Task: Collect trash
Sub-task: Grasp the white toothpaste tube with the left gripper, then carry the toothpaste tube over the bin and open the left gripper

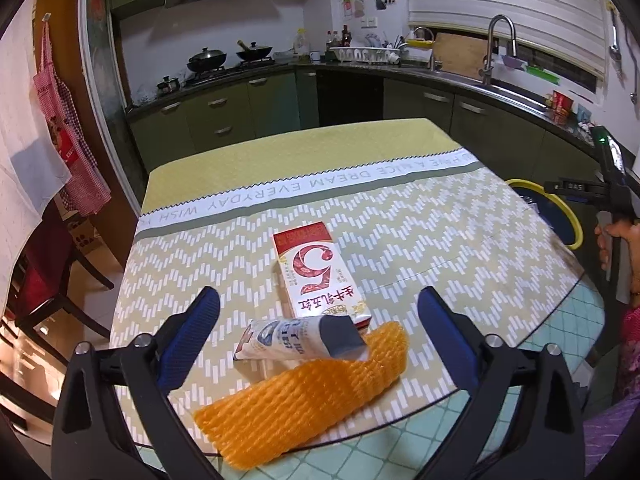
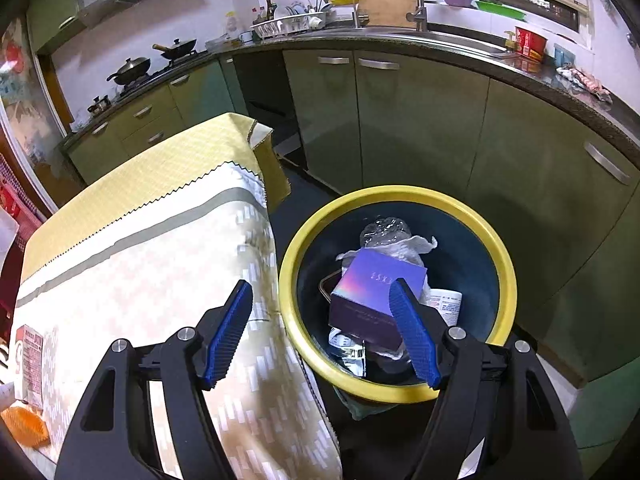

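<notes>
Above the table, the left gripper (image 1: 318, 326), fingers apart, could be snagged on orange foam netting (image 1: 300, 396) beside the squeezed white tube (image 1: 296, 340).

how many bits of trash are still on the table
3: a red-and-white carton mid-table, a squeezed tube lying against its near end, and an orange foam net at the near edge, partly under the tube.
</notes>
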### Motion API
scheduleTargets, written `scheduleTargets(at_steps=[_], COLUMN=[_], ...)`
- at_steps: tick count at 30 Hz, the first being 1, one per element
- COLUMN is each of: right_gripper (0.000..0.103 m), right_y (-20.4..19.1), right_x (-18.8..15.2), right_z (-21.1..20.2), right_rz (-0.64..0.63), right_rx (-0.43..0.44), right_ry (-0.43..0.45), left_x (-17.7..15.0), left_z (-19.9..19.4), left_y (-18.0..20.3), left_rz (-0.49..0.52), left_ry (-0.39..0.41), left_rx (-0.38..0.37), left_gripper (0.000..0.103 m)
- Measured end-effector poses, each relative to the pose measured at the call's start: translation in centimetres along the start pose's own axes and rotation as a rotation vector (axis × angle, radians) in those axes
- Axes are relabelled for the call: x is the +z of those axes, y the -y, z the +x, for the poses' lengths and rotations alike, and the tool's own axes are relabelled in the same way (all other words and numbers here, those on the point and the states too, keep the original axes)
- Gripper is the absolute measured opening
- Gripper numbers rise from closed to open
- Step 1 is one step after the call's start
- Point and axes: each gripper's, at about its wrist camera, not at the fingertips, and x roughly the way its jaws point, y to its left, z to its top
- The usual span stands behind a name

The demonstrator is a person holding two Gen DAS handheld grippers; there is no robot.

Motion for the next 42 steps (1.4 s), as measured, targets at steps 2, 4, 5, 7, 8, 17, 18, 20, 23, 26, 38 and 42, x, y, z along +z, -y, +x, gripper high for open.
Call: scheduleTargets(at_steps=[2, 4, 5, 7, 8, 17, 18, 20, 23, 26, 38, 42], right_gripper=[0.07, 0.07, 0.07, 0.07, 0.07, 0.07, 0.07, 0.07, 0.07, 0.07, 0.07, 0.07], right_y=[0.0, 0.1, 0.2, 0.3, 0.3, 0.0, 0.0, 0.0, 0.0, 0.0, -0.2, -0.3], right_x=[0.0, 0.0, 0.0, 0.0, 0.0, 0.1, 0.2, 0.2, 0.2, 0.1, 0.1, 0.2], right_z=[0.1, 0.2, 0.3, 0.4, 0.5, 0.6, 0.6, 0.5, 0.4, 0.3, 0.0, -0.3], right_rz=[0.0, 0.003, 0.005, 0.007, 0.007, 0.0, -0.001, -0.003, -0.003, -0.001, -0.012, -0.017], right_rx=[0.003, 0.004, 0.005, 0.007, 0.008, 0.024, 0.025, 0.028, 0.03, 0.031, 0.044, 0.047], right_ry=[-0.003, -0.004, -0.005, -0.007, -0.008, -0.008, -0.007, -0.005, -0.002, -0.001, 0.007, 0.011], left_x=[-0.2, -0.4, -0.5, -0.7, -0.7, -1.1, -1.1, -0.9, -0.7, -0.4, 1.3, 1.8], left_z=[0.7, 1.2, 1.4, 1.4, 1.4, 1.4, 1.4, 1.1, 0.8, 0.3, -2.8, -3.5], left_y=[-0.2, -0.6, -0.6, -0.8, -0.9, -1.3, -1.3, -1.4, -1.6, -1.7, -2.6, -2.6], left_rz=[-0.008, -0.022, -0.025, -0.029, -0.029, -0.039, -0.04, -0.047, -0.049, -0.05, -0.081, -0.084], left_ry=[-0.026, -0.049, -0.053, -0.055, -0.056, -0.068, -0.065, -0.054, -0.046, -0.037, 0.036, 0.063], left_rx=[0.003, -0.001, 0.002, 0.005, 0.007, -0.019, -0.029, -0.053, -0.063, -0.067, -0.107, -0.115], left_gripper=[0.078, 0.077, 0.075, 0.072, 0.071, 0.046, 0.041, 0.034, 0.027, 0.019, 0.012, 0.011])
